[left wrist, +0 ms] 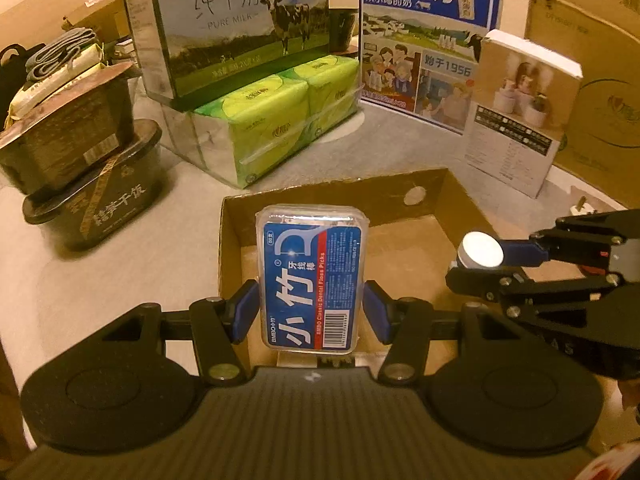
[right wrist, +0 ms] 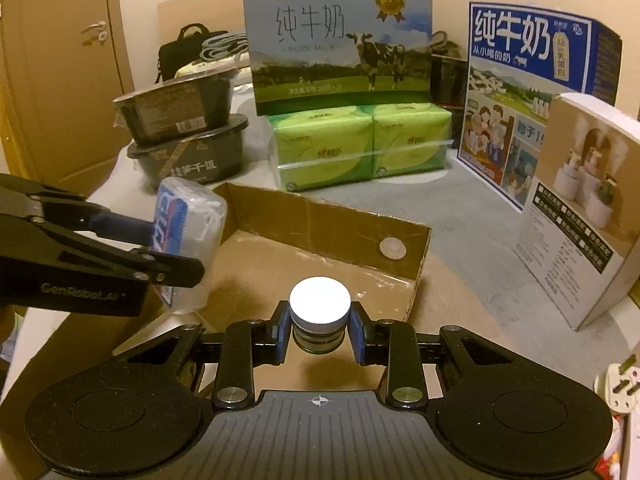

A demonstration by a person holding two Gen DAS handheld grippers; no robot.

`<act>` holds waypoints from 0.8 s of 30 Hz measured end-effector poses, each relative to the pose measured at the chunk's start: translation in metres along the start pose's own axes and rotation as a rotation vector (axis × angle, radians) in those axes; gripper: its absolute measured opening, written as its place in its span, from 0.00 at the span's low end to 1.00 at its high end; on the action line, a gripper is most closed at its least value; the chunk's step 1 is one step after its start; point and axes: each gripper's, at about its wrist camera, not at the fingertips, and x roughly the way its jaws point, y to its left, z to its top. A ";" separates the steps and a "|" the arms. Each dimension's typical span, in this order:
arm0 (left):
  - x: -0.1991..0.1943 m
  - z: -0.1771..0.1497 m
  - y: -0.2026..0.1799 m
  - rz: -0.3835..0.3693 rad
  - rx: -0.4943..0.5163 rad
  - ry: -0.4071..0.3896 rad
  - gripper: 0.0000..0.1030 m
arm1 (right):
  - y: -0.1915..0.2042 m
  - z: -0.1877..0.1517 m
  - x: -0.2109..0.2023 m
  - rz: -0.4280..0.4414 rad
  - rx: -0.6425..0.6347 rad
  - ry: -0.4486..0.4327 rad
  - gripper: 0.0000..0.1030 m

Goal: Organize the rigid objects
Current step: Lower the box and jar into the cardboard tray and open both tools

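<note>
My left gripper (left wrist: 311, 312) is shut on a clear floss-pick box (left wrist: 312, 280) with a blue label, held upright over the open cardboard tray (left wrist: 432, 192). In the right wrist view the same floss-pick box (right wrist: 192, 216) hangs above the tray's left end, clamped in the left gripper (right wrist: 168, 240). My right gripper (right wrist: 319, 330) is shut on a small jar with a white lid (right wrist: 320, 306), held above the cardboard tray (right wrist: 340, 216) near its front. From the left wrist view the jar (left wrist: 480, 250) and the right gripper (left wrist: 476, 260) hover at the tray's right side.
Behind the tray stand a green tissue pack (left wrist: 276, 120), a green milk carton (left wrist: 240, 20), a blue milk box (left wrist: 428, 32) and a beige humidifier box (left wrist: 520, 112). Two stacked black meal tubs (left wrist: 80, 160) sit left. A white plug (right wrist: 620, 384) lies at the right.
</note>
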 end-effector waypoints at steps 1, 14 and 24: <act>0.005 0.002 0.001 0.003 0.003 0.004 0.52 | -0.001 0.000 0.003 0.001 0.003 0.003 0.30; 0.012 0.000 0.007 0.017 -0.030 0.002 0.59 | -0.011 -0.002 0.016 -0.004 0.027 0.007 0.30; -0.005 -0.008 0.001 0.025 -0.027 -0.029 0.59 | -0.013 0.001 0.012 -0.007 0.022 -0.046 0.62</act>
